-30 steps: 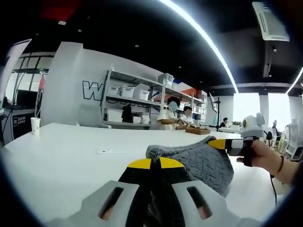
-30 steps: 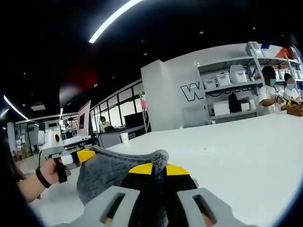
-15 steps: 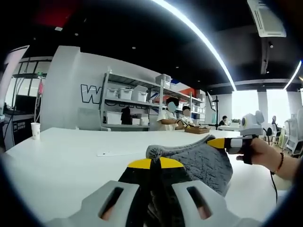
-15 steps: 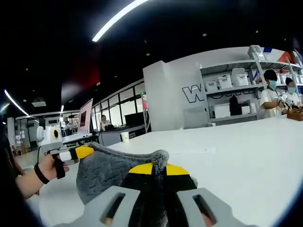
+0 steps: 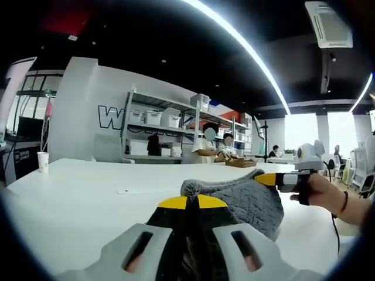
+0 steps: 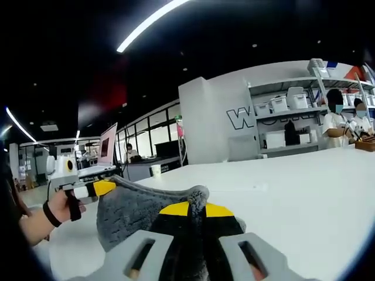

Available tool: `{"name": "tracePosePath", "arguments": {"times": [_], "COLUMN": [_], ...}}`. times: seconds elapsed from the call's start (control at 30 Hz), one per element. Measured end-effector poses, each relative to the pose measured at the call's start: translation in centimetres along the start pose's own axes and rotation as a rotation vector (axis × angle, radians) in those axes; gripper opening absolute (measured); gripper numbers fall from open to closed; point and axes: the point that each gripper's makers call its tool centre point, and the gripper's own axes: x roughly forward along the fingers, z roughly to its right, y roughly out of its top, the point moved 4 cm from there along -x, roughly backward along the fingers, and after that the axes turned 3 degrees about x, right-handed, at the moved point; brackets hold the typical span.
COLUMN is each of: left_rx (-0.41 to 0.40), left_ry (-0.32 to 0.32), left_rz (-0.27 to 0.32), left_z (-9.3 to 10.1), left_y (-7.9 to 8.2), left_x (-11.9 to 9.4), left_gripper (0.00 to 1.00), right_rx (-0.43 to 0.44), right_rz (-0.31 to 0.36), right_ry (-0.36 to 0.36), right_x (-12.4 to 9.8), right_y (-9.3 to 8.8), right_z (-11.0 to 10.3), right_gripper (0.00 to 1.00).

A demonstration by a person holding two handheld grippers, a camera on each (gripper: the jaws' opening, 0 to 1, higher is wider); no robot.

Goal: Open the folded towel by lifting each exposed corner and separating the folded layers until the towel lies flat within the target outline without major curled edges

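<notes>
Towel: we hold the gray towel point(image 5: 249, 199) up over the white table point(image 5: 76, 193), stretched between our two grippers.
Left gripper: our left gripper point(image 5: 187, 204) has its yellow-tipped jaws pinched tight on one corner of the towel. In the right gripper view we see it point(image 6: 108, 188) at the far left, gripping its corner, with a hand point(image 6: 55, 208) holding it.
Right gripper: our right gripper point(image 6: 197, 208) also has its jaws closed on a towel point(image 6: 132, 208) corner, which pokes up between them. In the left gripper view it point(image 5: 266, 178) bites the far corner, held by a hand point(image 5: 319, 190).
Table: a paper cup point(image 5: 43, 160) stands near the far edge.
Room: shelves with white boxes point(image 5: 155, 116) stand by the wall, and people point(image 5: 206, 147) are beside them.
</notes>
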Motion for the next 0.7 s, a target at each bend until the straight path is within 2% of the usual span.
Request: {"name": "tracePosePath", "arguments": {"times": [0.7], "left_rx": [0.003], "left_ry": [-0.013], "left_rz": [0.016], "left_z": [0.7], "left_y": [0.0], "left_x": [-1.0], "left_gripper": [0.02], "right_rx": [-0.011], "right_rz": [0.008], "right_ry": [0.012], "right_x": [-1.0], "right_y": [0.0], "right_z": [-0.6], "right_gripper": [0.00]}}
